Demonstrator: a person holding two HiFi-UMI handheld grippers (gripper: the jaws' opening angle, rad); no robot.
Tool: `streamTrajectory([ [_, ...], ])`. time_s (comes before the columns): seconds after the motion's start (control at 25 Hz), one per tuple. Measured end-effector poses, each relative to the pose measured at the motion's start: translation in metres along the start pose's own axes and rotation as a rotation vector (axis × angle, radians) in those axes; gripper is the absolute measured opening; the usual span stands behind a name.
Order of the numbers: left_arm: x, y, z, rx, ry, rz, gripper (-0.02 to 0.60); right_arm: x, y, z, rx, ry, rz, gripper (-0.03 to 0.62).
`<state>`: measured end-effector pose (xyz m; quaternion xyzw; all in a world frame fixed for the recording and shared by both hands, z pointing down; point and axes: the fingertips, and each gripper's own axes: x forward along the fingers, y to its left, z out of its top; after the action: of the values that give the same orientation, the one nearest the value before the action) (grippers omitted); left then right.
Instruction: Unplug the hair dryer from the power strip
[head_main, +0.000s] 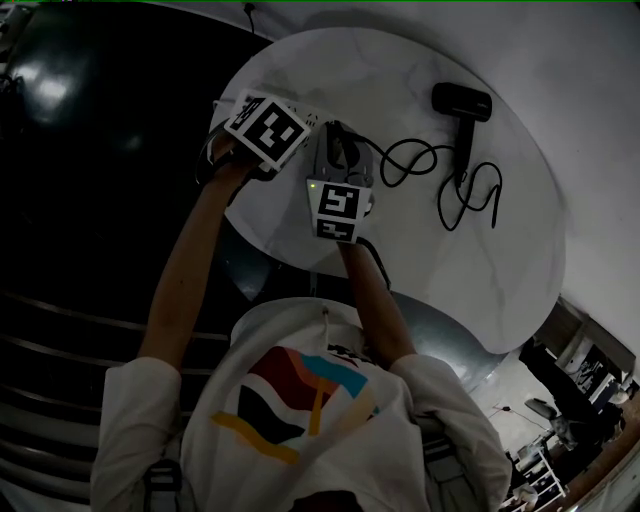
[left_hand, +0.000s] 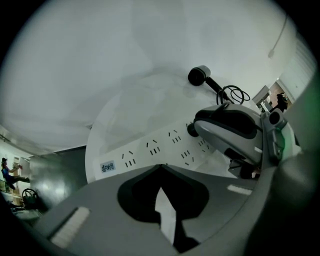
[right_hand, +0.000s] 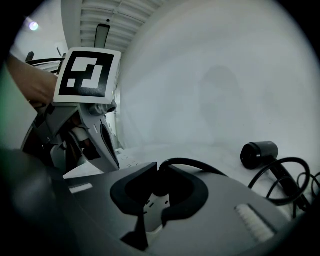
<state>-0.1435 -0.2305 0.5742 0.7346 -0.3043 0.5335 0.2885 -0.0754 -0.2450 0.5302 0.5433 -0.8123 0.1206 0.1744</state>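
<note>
A white power strip (left_hand: 150, 147) lies on the round white table (head_main: 430, 270). The black hair dryer (head_main: 462, 102) rests at the table's far right, its cord (head_main: 455, 190) looping back toward the strip. My right gripper (right_hand: 159, 174) is shut on the black plug (right_hand: 159, 187) that sits in the strip, and the cord (right_hand: 200, 164) arches out over the jaws. My left gripper (left_hand: 160, 167) points steeply down onto the strip's near end with its jaw tips together. In the head view both marker cubes, left (head_main: 268, 130) and right (head_main: 338, 205), sit close together and hide the strip.
The table's edge runs just left of the left gripper, with dark glossy floor (head_main: 90, 200) beyond it. The hair dryer (right_hand: 260, 152) and its loose cord loops lie to the right of the strip. A plain white wall stands behind the table.
</note>
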Motion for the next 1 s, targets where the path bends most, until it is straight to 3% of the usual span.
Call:
streamTrajectory([
  [0.4, 0.0, -0.001, -0.009, -0.01, 0.097, -0.002, -0.003, -0.005, 0.003, 0.002, -0.098, 0.039, 0.082, 0.054],
  [0.52, -0.002, 0.0, -0.012, -0.015, 0.099, 0.0, -0.003, -0.006, 0.003, 0.001, -0.066, 0.047, 0.099, 0.052],
  [0.6, -0.001, -0.004, -0.01, -0.003, 0.09, -0.008, -0.003, -0.014, 0.003, 0.027, -0.062, -0.034, 0.093, 0.051],
  [0.68, 0.002, -0.003, -0.005, 0.023, 0.092, -0.01, -0.005, -0.028, -0.003, 0.102, -0.102, -0.219, 0.076, 0.051],
  [0.76, 0.0, 0.004, -0.003, 0.029, 0.108, -0.004, -0.005, -0.031, -0.02, 0.165, -0.065, -0.344, 0.074, 0.052],
  [0.84, -0.002, -0.004, -0.015, -0.002, 0.138, -0.028, -0.005, -0.042, -0.039, 0.173, -0.023, -0.37, 0.056, 0.052],
  [0.92, -0.001, -0.013, -0.013, -0.05, 0.108, -0.098, -0.003, -0.047, -0.049, 0.167, -0.026, -0.358, 0.042, 0.054],
  [1.0, -0.003, 0.002, -0.011, -0.088, 0.093, -0.082, -0.003, -0.047, -0.047, 0.165, -0.035, -0.355, 0.049, 0.054],
])
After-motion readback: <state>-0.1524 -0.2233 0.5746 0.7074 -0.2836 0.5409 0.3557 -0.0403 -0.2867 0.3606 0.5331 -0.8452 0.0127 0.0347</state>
